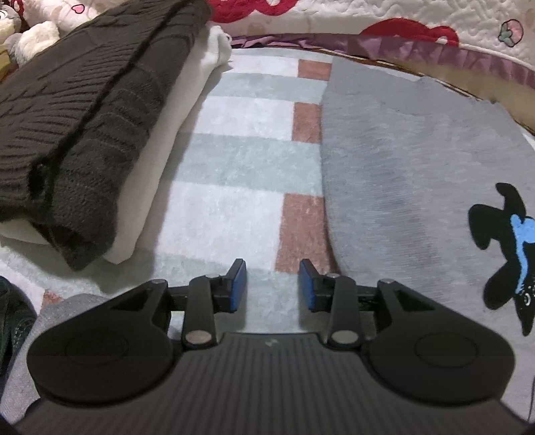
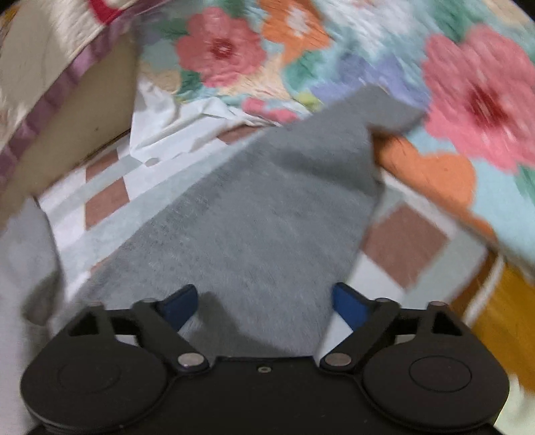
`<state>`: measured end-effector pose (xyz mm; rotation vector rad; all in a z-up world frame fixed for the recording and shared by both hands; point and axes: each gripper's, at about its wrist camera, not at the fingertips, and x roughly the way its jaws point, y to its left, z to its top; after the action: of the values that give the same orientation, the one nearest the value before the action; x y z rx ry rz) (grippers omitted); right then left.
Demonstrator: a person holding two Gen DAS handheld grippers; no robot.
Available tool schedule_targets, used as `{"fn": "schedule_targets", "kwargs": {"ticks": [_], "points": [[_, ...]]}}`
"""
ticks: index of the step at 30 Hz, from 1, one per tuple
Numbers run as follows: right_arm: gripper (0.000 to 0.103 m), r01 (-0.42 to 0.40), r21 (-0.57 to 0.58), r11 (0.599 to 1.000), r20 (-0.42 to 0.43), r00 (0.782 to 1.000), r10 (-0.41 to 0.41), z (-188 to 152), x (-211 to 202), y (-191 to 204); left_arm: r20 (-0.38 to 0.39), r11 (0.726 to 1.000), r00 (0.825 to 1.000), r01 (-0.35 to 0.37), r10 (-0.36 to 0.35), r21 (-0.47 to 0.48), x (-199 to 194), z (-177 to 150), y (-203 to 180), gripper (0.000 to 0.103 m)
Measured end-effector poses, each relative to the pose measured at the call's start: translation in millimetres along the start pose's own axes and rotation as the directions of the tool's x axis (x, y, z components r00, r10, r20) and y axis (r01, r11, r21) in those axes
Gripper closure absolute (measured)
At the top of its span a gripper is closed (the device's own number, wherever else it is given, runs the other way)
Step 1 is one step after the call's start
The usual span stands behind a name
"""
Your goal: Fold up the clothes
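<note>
Left gripper [image 1: 272, 284] low over a checked blanket [image 1: 234, 187], blue-padded fingers [image 1: 238, 284] parted with nothing between them, only blanket showing in the gap. Just right of that gripper lies a grey shirt [image 1: 401, 160], spread flat on the blanket, its straight edge running away from the camera; a black and blue cartoon print [image 1: 508, 254] shows at the right side. To the left, a stack of folded clothes: a dark brown knit sweater [image 1: 83, 127] on top of a white garment [image 1: 160, 160]. Beyond the stack, plush toys [image 1: 36, 36] and a quilt with red embroidery [image 1: 418, 23]. Right wrist view is motion-blurred. Right gripper [image 2: 265, 306] hovers above the grey shirt [image 2: 250, 217], fingers [image 2: 349, 306] spread wide, gripping nothing. The shirt narrows toward a sleeve end [image 2: 388, 107] that reaches onto a flowered blanket [image 2: 468, 100]. A white cloth [image 2: 174, 123] lies crumpled past the shirt's left edge, with a cardboard-coloured panel [image 2: 83, 117] behind it.
</note>
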<state>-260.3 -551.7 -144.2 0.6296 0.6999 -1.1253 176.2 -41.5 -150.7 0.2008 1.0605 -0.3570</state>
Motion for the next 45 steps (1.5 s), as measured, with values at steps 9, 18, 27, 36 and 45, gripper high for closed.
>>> {"fn": "schedule_targets", "kwargs": {"ticks": [9,18,27,36,45], "points": [[0.094,0.164,-0.104,0.981,0.23,0.964,-0.136,37.3,-28.7,5.2,0.155,0.983,0.983,-0.075,0.102,-0.169,-54.9,9.9,49.4,0.069],[0.065,0.269,0.016,0.963,0.108,0.957,-0.269,28.9,-31.8,-47.0,0.074,0.978,0.993,-0.073,0.09,-0.198,-110.9,-36.3,113.8,0.06],[0.054,-0.154,-0.022,0.988,0.16,0.975,0.156,5.3,-91.2,32.7,0.018,0.944,0.991,-0.118,0.129,-0.308,-141.3,-88.5,167.2,0.052],[0.053,-0.612,-0.314,0.726,-0.136,0.786,0.604,-41.9,-115.2,213.1,0.002,0.831,0.995,0.085,-0.1,-0.549,-122.3,-108.0,199.1,0.052],[0.049,-0.693,-0.59,0.415,-0.363,0.686,0.63,-108.3,-153.4,295.6,-0.031,0.853,0.991,0.099,-0.133,-0.512,-95.8,-95.1,187.4,0.046]]}}
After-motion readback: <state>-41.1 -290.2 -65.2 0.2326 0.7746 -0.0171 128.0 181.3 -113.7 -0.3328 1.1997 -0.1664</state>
